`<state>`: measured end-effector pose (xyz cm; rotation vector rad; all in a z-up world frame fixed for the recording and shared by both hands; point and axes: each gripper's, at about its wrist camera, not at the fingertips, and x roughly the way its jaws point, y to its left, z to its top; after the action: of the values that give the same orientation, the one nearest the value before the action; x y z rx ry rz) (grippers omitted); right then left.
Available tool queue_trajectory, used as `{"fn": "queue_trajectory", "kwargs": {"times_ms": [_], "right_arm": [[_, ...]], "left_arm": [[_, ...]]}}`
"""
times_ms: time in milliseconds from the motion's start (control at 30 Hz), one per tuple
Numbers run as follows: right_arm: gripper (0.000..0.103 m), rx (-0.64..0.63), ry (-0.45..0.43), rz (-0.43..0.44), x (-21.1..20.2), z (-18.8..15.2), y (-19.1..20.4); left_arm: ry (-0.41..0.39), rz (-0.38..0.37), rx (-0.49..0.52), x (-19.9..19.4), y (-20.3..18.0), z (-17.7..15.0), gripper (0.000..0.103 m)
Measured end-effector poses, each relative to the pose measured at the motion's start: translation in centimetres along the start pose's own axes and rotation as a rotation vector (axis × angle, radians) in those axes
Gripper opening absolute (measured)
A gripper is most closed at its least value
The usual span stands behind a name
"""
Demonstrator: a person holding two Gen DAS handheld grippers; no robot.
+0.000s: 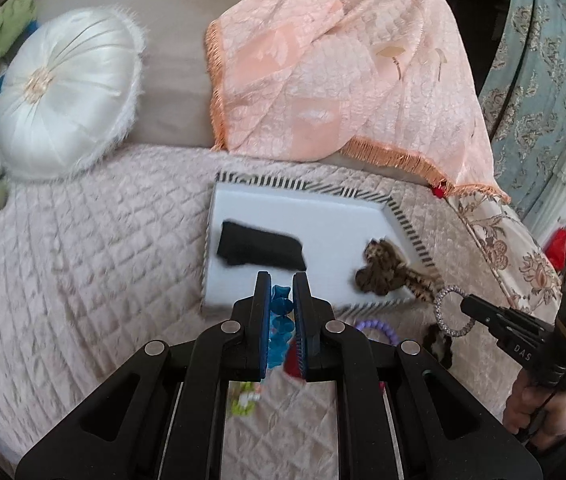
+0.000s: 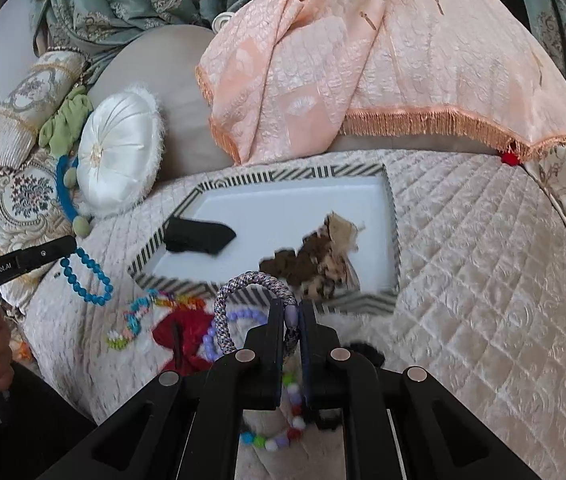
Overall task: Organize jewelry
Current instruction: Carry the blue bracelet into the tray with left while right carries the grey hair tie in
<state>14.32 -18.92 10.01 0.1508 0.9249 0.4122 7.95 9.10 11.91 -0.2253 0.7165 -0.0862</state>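
Observation:
My left gripper (image 1: 282, 280) is shut on a blue bead bracelet (image 1: 281, 320), held up in front of the near edge of a white tray (image 1: 323, 216) with a striped rim. In the right wrist view that bracelet (image 2: 87, 280) dangles from the left gripper (image 2: 69, 246), left of the tray (image 2: 283, 208). My right gripper (image 2: 291, 304) is shut on a sparkly braided hair ring (image 2: 239, 292), just before the tray's near rim. On the tray lie a black cloth piece (image 2: 199, 236) and a leopard-print scrunchie (image 2: 315, 264).
Loose on the quilted bed cover near the tray lie a red bow (image 2: 187, 332), a purple bead bracelet (image 2: 219, 328), a multicoloured bracelet (image 2: 139, 316), a pom bead string (image 2: 283, 432) and a black fuzzy piece (image 2: 363, 350). A white round cushion (image 1: 67, 104) and a peach fringed cloth (image 1: 335, 72) lie behind.

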Motion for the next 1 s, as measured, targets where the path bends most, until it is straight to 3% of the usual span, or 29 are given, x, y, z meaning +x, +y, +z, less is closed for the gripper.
{"fn": "queue_trajectory", "kwargs": {"times_ms": [300, 767, 867, 1000], "right_arm": [[0.007, -0.023, 0.009, -0.041, 3.7, 5.7, 0.2], [0.007, 0.041, 0.041, -0.064, 10.6, 8.7, -2.8], [0.007, 0.069, 0.045, -0.070, 11.9, 9.4, -3.4], [0.007, 0.111, 0.072, -0.108, 14.2, 9.7, -4.6]], "left_arm": [[-0.009, -0.034, 0.027, 4.3, -1.5, 4.9, 0.010], [0.045, -0.093, -0.007, 13.7, -4.1, 9.0, 0.010], [0.028, -0.073, 0.004, 15.9, -3.6, 10.2, 0.010], [0.103, 0.011, -0.038, 19.8, -1.1, 9.4, 0.010]]}}
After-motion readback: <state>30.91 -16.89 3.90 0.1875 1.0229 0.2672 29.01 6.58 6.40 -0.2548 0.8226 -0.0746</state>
